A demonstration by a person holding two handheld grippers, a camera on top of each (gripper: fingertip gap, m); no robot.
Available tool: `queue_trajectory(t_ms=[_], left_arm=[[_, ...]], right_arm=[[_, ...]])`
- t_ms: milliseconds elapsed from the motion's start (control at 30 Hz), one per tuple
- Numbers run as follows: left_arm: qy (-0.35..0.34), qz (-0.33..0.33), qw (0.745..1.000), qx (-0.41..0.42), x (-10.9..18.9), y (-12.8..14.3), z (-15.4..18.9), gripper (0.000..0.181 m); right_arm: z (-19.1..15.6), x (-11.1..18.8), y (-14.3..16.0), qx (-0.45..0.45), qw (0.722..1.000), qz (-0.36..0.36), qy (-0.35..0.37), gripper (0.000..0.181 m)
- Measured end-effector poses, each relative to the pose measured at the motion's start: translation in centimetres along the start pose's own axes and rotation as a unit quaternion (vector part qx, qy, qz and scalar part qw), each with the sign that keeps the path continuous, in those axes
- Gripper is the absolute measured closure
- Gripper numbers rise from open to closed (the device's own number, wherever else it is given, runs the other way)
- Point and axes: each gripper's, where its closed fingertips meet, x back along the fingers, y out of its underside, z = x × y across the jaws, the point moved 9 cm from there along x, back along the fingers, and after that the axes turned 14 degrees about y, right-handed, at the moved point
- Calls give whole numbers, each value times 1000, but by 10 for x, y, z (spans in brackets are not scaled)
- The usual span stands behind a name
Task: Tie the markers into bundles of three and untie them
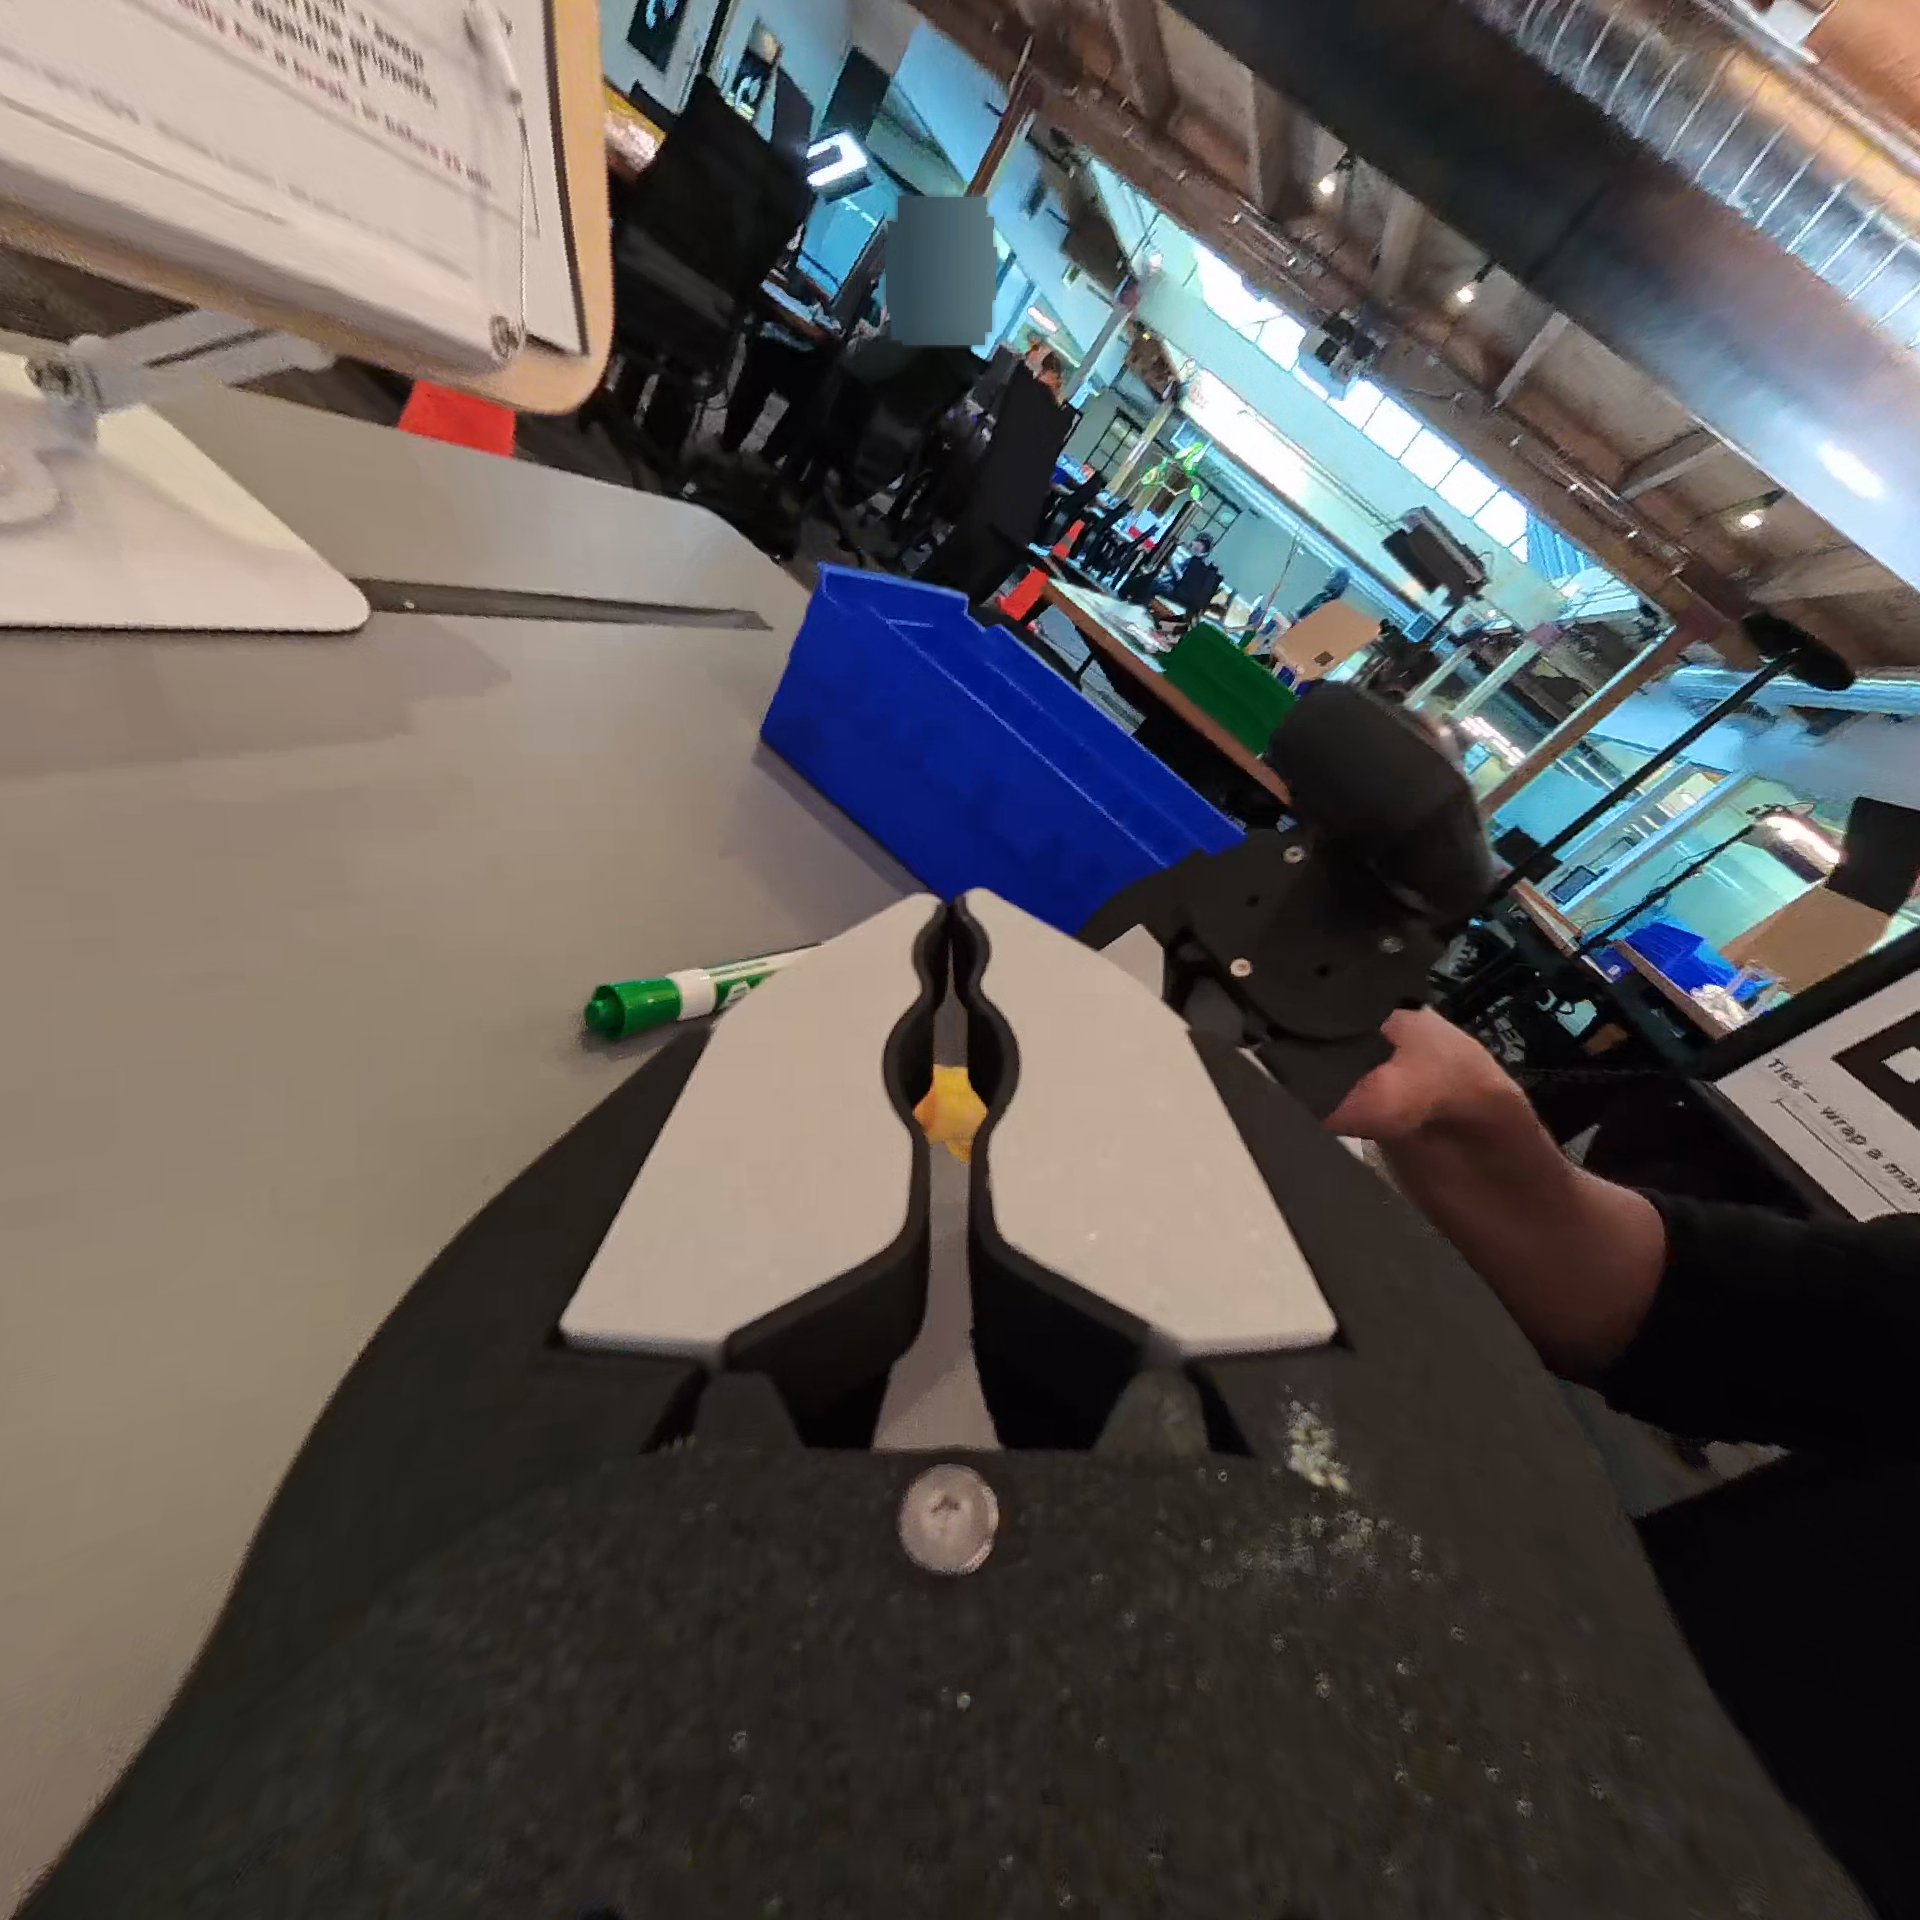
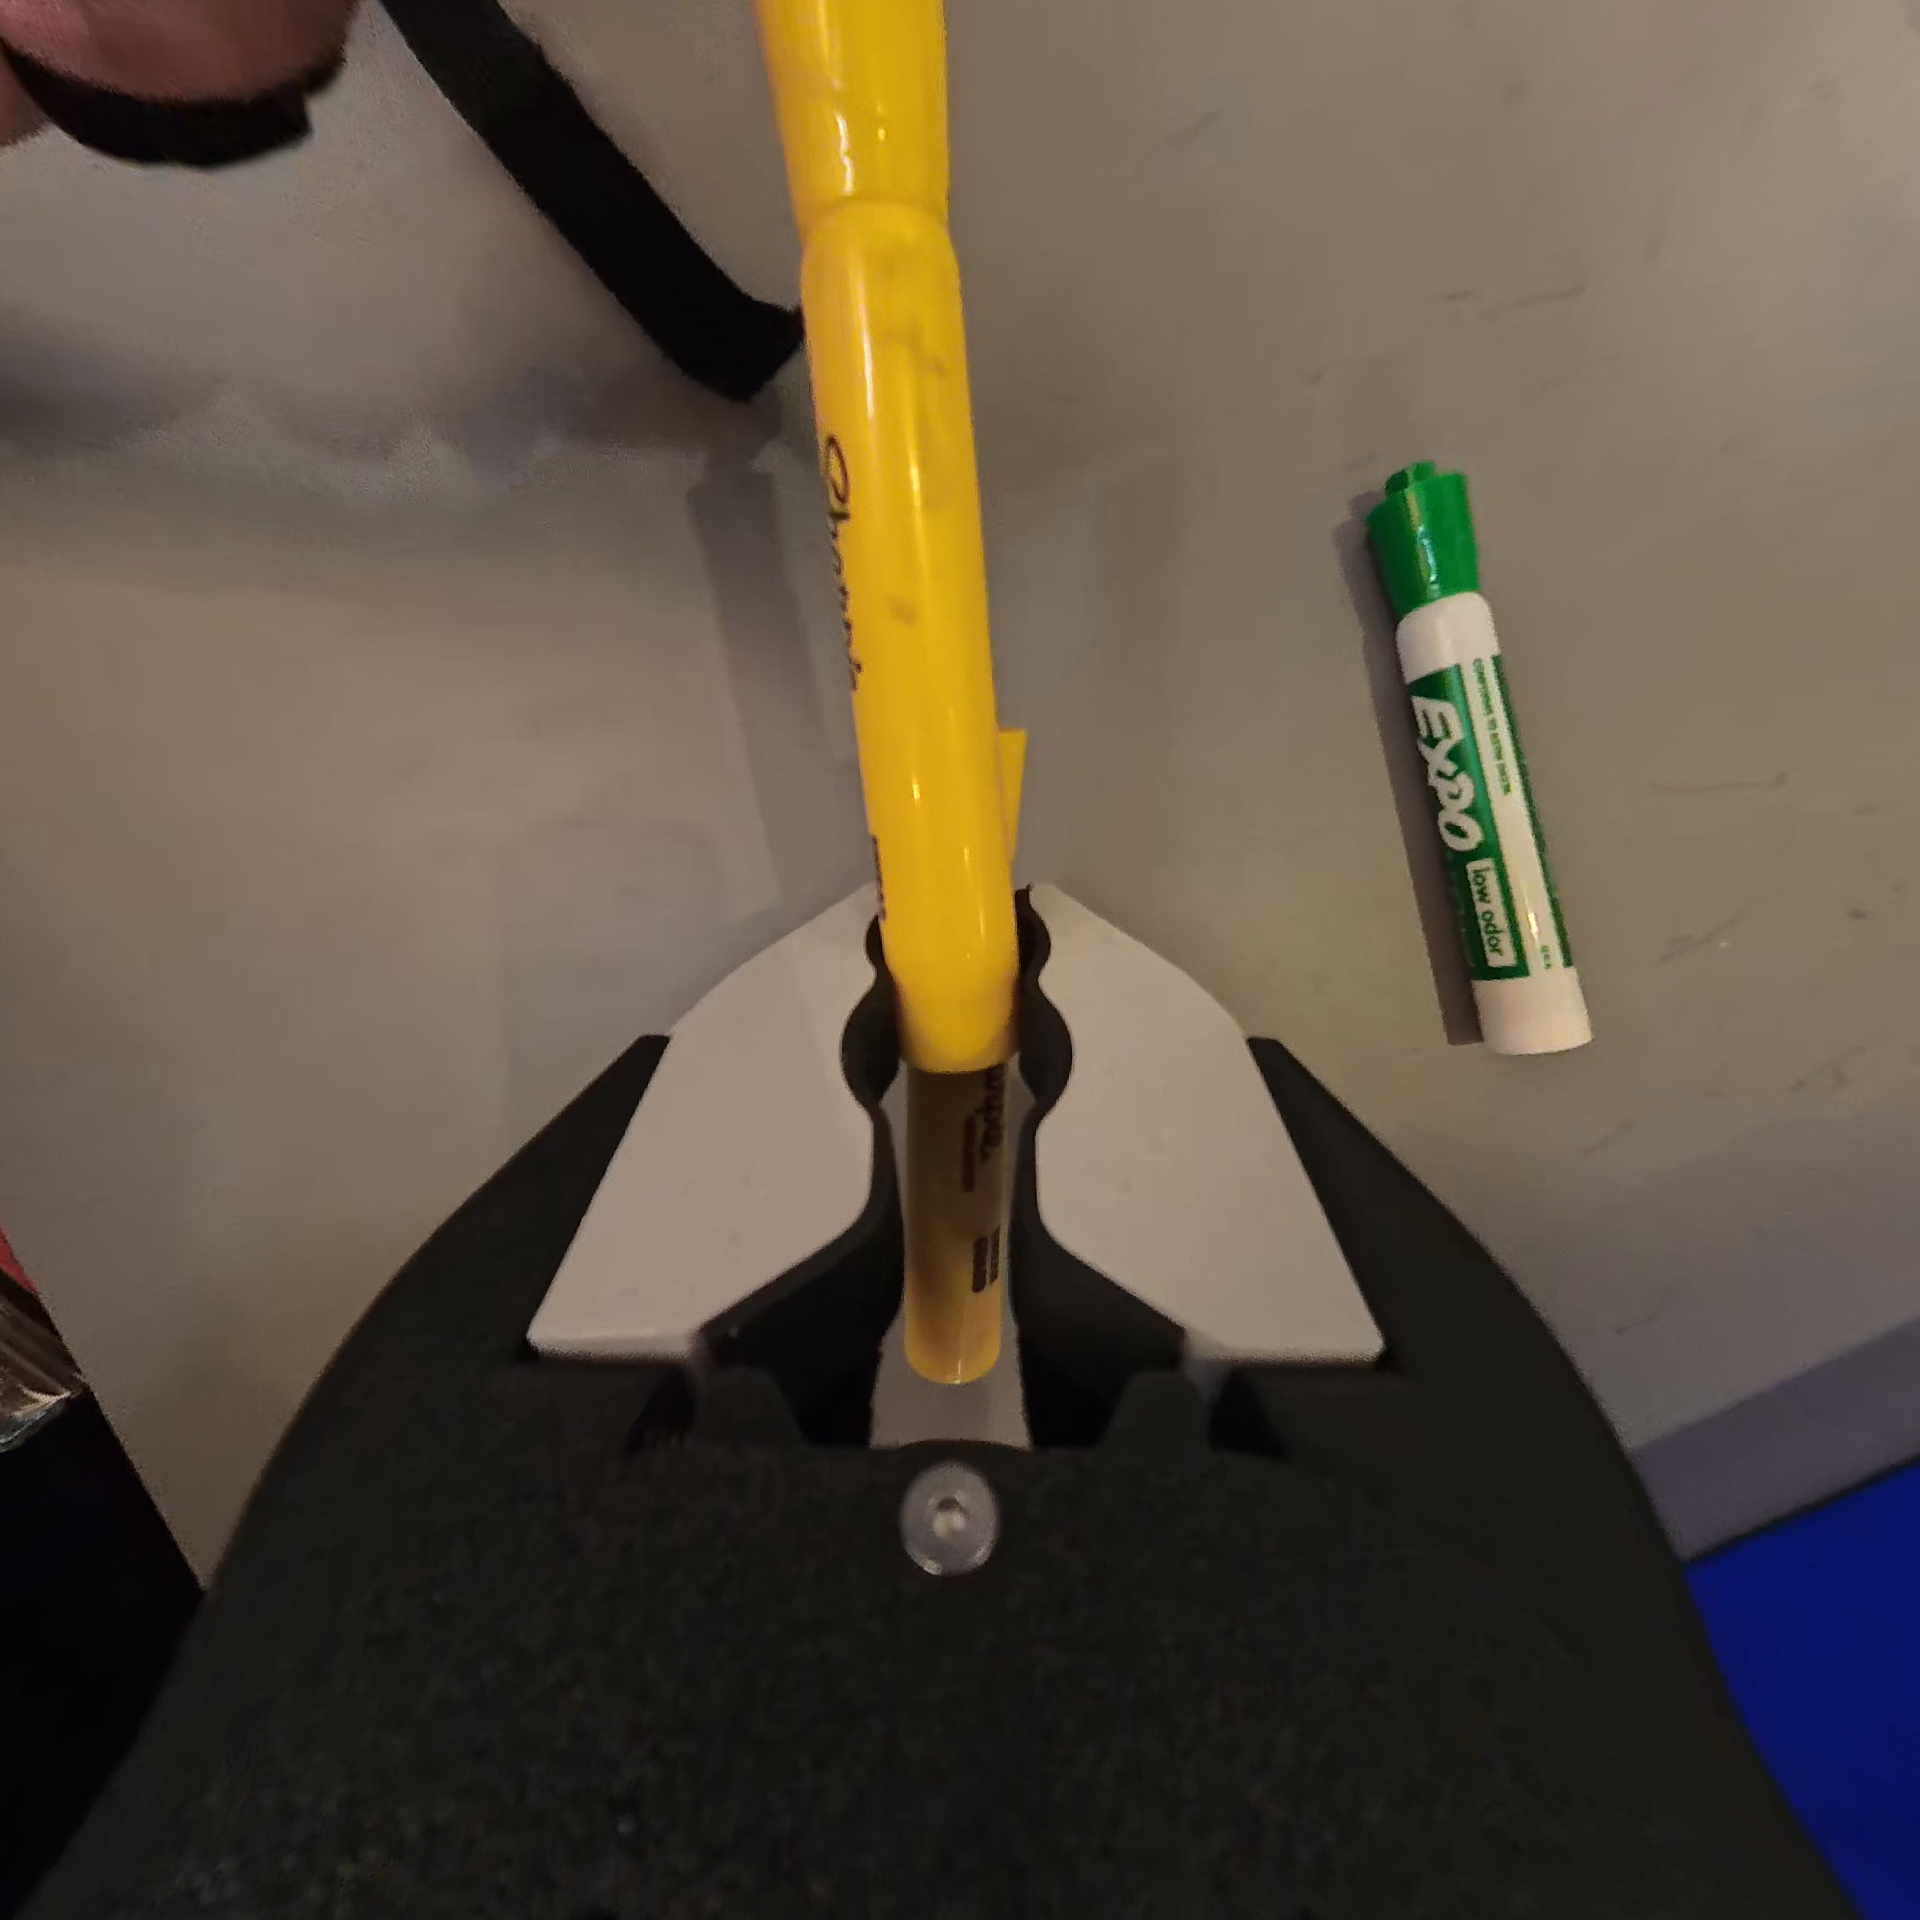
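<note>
Yellow marker pinched lengthwise in my right gripper, green one waiting on the table.

I have the glossy yellow plastic highlighter marker (image 2: 904, 623) clamped in my right gripper (image 2: 951, 935), running along the line of the fingers with its tail back in the throat — a grip that keeps it from rolling while it is carried. The green-capped white dry-erase marker (image 2: 1475, 769) lies flat on the grey table (image 2: 312, 727) just to its right, well apart from the fingers, presumably next for the bundle. A black fabric strap (image 2: 623, 239) lies beyond the yellow tip. My left gripper (image 1: 951, 914) is pressed narrow, tips meeting; a yellow scrap shows in the gap behind them, though I cannot tell if it is gripped. A blue plastic bin (image 1: 966, 748) sits behind — likely the store.
</note>
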Motion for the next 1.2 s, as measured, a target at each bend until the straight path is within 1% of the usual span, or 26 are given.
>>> queue_trajectory(t_ms=[100, 133, 200, 233, 300, 367, 400, 433, 533, 633, 733, 800, 867, 900, 933, 967, 1000, 1033, 1067, 1167, 1200], left_arm=[[3, -14, 1000, -16, 3, 0, -1, 177], [9, -26, 1000, -11, 2, 2, -2, 173], [22, -48, 999, 12, -3, 6, -6, 154], [31, -50, 998, 24, -4, 8, -7, 149], [41, -45, 997, 39, -7, 13, -9, 146], [47, -48, 997, 48, -10, 16, -10, 147], [52, -48, 996, 48, -12, 17, -10, 156], [54, -46, 996, 47, -13, 18, -9, 160], [47, -58, 996, 44, -15, 19, -8, 161], [42, -55, 997, 46, -17, 21, -7, 161], [39, -61, 996, 49, -18, 23, -9, 161], [38, -61, 996, 47, -17, 23, -8, 161], [31, -67, 996, 41, -19, 25, -7, 161], [27, -72, 996, 38, -21, 26, -6, 161], [25, -80, 996, 42, -24, 29, -5, 161], [29, -94, 994, 50, -29, 33, -3, 161], [31, -110, 992, 52, -36, 39, 0, 161], [19, -117, 992, 40, -42, 44, 4, 161], [2, -112, 993, 24, -45, 45, 8, 161], [-8, -117, 993, 26, -46, 40, 12, 161], [-2, -119, 992, 30, -46, 40, 11, 161]], right_arm=[[2, 0, 0, -10, 1000, 8, -6, 162], [2, 1, 0, -13, 1000, 10, -5, 162], [2, 4, -2, -17, 1000, 21, -9, 162], [2, 6, -3, -20, 999, 24, -9, 162], [4, 8, -3, -25, 999, 31, -4, 162], [5, 10, -4, -26, 999, 32, -10, 162], [5, 10, -4, -26, 999, 33, -10, 162], [5, 10, -3, -24, 999, 31, -7, 162], [5, 9, -1, -14, 1000, 21, 4, 162], [4, 7, 1, -7, 1000, 10, 6, 162], [5, 5, 1, 4, 999, 12, 38, 162], [3, 5, 1, 4, 1000, 14, 19, 162], [4, 4, 2, 33, 997, 4, 65, 162], [3, 3, 2, 43, 997, 1, 67, 162], [0, 3, 1, 43, 998, 9, 54, 162], [-2, 4, -2, 41, 997, 25, 56, 162], [-5, 4, -5, 53, 995, 27, 76, 162], [-7, 4, -6, 72, 992, 17, 100, 162], [-9, 3, -7, 82, 991, 8, 106, 162], [-7, 5, -7, 50, 996, 26, 70, 163], [-6, 6, -7, 46, 996, 26, 70, 163]])
